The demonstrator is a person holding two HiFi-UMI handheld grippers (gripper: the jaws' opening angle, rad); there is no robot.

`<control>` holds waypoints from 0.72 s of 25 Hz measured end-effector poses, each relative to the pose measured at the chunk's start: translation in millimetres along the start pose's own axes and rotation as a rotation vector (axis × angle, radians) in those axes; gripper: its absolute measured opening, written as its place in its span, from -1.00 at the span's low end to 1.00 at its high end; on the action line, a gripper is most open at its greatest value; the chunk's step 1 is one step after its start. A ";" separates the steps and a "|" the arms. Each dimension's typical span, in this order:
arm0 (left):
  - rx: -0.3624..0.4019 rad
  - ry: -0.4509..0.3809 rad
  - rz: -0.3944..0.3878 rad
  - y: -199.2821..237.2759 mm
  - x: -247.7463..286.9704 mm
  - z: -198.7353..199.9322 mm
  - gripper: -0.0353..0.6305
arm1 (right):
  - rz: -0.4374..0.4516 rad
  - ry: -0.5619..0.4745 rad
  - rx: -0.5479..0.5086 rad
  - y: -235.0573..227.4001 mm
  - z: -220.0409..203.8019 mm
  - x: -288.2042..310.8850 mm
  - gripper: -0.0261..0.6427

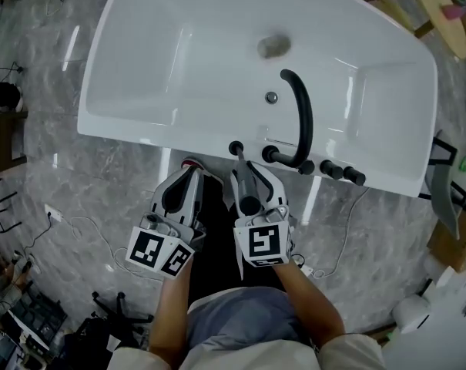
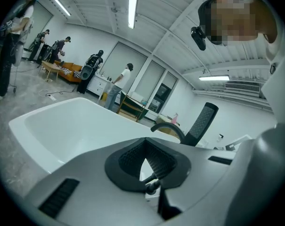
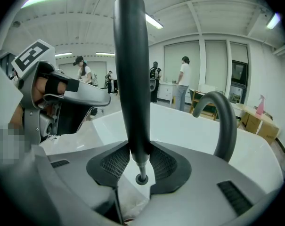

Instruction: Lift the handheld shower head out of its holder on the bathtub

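**Right gripper clamped on the shower handle at the tub's near rim**

The right gripper (image 3: 141,160) is clenched on the slim black handheld shower head (image 3: 131,69), its ribbed pads pressing the lower part of the handle from both sides. The handle stands nearly upright. Its narrow foot sits at the small black holder (image 1: 235,146) on the near rim of the white oval bathtub (image 1: 117,122). Whether the foot has cleared the holder cannot be told.

The left gripper (image 2: 144,161) hangs just left of the right one, short of the rim. Its pads are pressed together at the tips and hold nothing.

The step in hand looks like the lift itself. It would go best as a straight pull along the handle's own line, with the grip kept firm and no sideways twist until the foot is plainly free. The curved black tub spout (image 1: 302,114) rises close on the right, so drifting that way risks a knock. A row of black knobs (image 1: 336,169) lies further right on the rim.

The bathtub holds no water and no objects; only its metal drain (image 1: 273,46) shows at the far end.
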State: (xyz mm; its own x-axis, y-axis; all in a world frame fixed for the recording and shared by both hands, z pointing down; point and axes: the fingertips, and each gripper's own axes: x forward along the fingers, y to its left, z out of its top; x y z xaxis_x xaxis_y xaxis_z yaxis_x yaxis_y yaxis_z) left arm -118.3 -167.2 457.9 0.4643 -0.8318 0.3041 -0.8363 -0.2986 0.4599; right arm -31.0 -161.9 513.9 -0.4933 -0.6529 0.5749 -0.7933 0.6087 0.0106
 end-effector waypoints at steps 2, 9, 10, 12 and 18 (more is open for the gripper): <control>0.012 -0.007 -0.003 -5.4 -2.6 6.8 -0.88 | 0.000 0.004 -0.007 -1.5 7.2 -8.1 -0.50; 0.032 -0.025 -0.019 -32.7 -15.3 19.6 -0.88 | 0.005 -0.022 -0.043 -2.6 33.5 -37.7 -0.50; 0.032 -0.030 -0.020 -35.8 -17.1 22.1 -0.88 | 0.008 -0.025 -0.045 -2.0 37.1 -41.6 -0.50; 0.035 -0.040 -0.022 -42.2 -20.6 26.5 -0.88 | 0.015 -0.028 -0.049 -0.7 42.6 -49.3 -0.50; 0.049 -0.069 -0.028 -59.8 -27.0 40.9 -0.88 | 0.043 -0.034 -0.041 4.7 61.2 -68.8 -0.50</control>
State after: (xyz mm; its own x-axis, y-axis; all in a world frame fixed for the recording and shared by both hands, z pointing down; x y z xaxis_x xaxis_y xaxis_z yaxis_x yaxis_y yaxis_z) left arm -92.7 -146.0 388.0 0.4679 -0.8526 0.2328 -0.8373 -0.3433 0.4256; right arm -22.6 -141.8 424.3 -0.5390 -0.6403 0.5473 -0.7560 0.6542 0.0208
